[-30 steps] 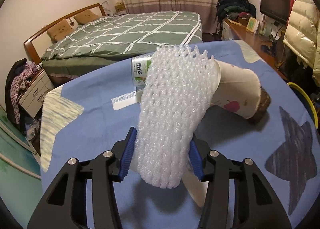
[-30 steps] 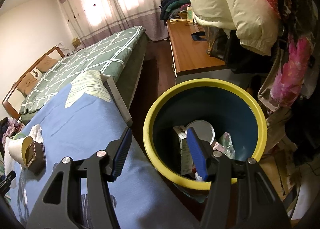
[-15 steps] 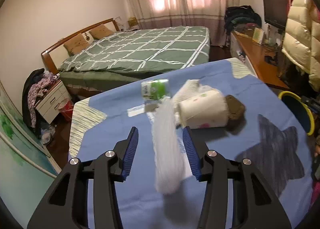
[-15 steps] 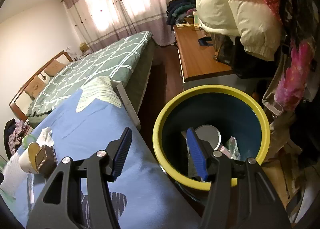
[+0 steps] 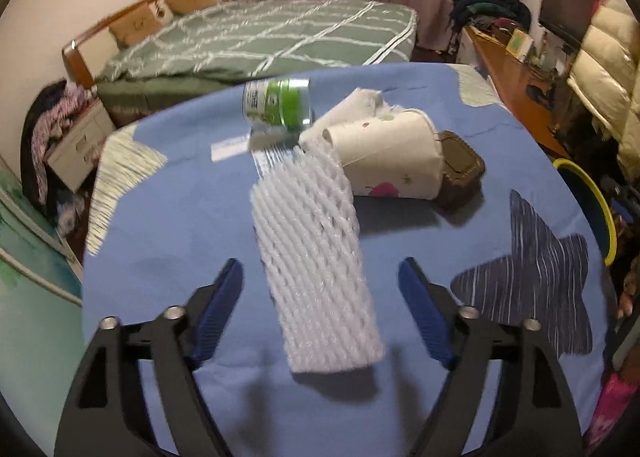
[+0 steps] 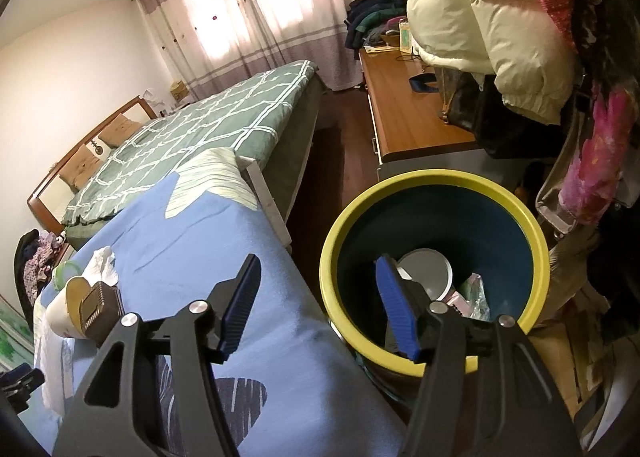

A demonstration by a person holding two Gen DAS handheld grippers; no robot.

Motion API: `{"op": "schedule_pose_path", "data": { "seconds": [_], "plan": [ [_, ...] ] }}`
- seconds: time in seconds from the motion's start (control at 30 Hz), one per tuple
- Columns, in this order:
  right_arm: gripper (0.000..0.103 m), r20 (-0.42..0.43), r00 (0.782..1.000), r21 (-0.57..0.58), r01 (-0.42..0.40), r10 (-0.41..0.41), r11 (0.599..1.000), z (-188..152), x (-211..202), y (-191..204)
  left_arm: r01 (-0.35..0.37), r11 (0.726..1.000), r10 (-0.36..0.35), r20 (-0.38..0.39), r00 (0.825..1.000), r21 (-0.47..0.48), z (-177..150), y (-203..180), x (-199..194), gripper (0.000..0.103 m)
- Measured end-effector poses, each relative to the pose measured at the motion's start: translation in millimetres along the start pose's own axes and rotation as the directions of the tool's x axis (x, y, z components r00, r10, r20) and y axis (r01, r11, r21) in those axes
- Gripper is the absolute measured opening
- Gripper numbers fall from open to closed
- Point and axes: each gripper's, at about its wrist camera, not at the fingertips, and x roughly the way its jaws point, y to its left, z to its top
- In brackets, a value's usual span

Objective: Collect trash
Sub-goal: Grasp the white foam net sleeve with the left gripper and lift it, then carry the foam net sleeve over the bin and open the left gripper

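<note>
Left fingers: my left gripper (image 5: 320, 313) is spread wide, empty, hovering over the foam net.
Right fingers: my right gripper (image 6: 316, 305) is apart, empty, above the bin (image 6: 400, 353) beside the desk's right edge.
Foam net (image 5: 316, 257): white mesh sleeve, flat mid-desk (image 5: 168, 225), far end touching the paper cup (image 5: 388, 161).
Handling: probably feather-light, squashy, springy; I'd pinch across its near end.
Cup: thin paper, on its side, likely crushable.
Also: green-labelled can (image 5: 280, 105), brown ridged tray (image 5: 460, 169), crumpled tissue (image 5: 360, 101).
</note>
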Motion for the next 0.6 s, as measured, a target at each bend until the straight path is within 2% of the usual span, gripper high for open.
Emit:
{"op": "schedule_pose_path", "data": {
  "seconds": [0.13, 0.23, 0.27, 0.43, 0.6],
  "plan": [
    [0.059, -0.010, 1.000, -0.003, -0.006, 0.006, 1.000, -0.5, 2.0, 0.1, 0.010, 0.999, -0.013, -0.056, 0.998, -0.047, 9.4, 5.8, 28.3, 0.083],
    [0.059, -0.013, 1.000, -0.003, -0.010, 0.010, 1.000, -0.2, 2.6, 0.2, 0.016, 0.997, -0.025, -0.120, 0.992, -0.071, 9.5, 11.4, 48.3, 0.061],
    [0.059, -0.013, 1.000, -0.003, -0.013, 0.012, 1.000, -0.2, 2.6, 0.0, 0.020, 0.997, -0.031, -0.135, 0.990, -0.080, 8.5, 13.7, 52.2, 0.059],
    [0.059, -0.013, 1.000, -0.004, -0.021, 0.021, 1.000, -0.3, 2.2, 0.7, 0.007, 0.998, -0.015, -0.122, 0.992, -0.066, 2.5, 16.6, 47.1, 0.038],
    [0.059, -0.007, 1.000, -0.004, -0.024, 0.024, 1.000, -0.4, 1.1, 1.4, -0.007, 0.999, 0.003, -0.080, 0.997, -0.052, -5.8, 16.4, 21.4, 0.028]
  ]
}}
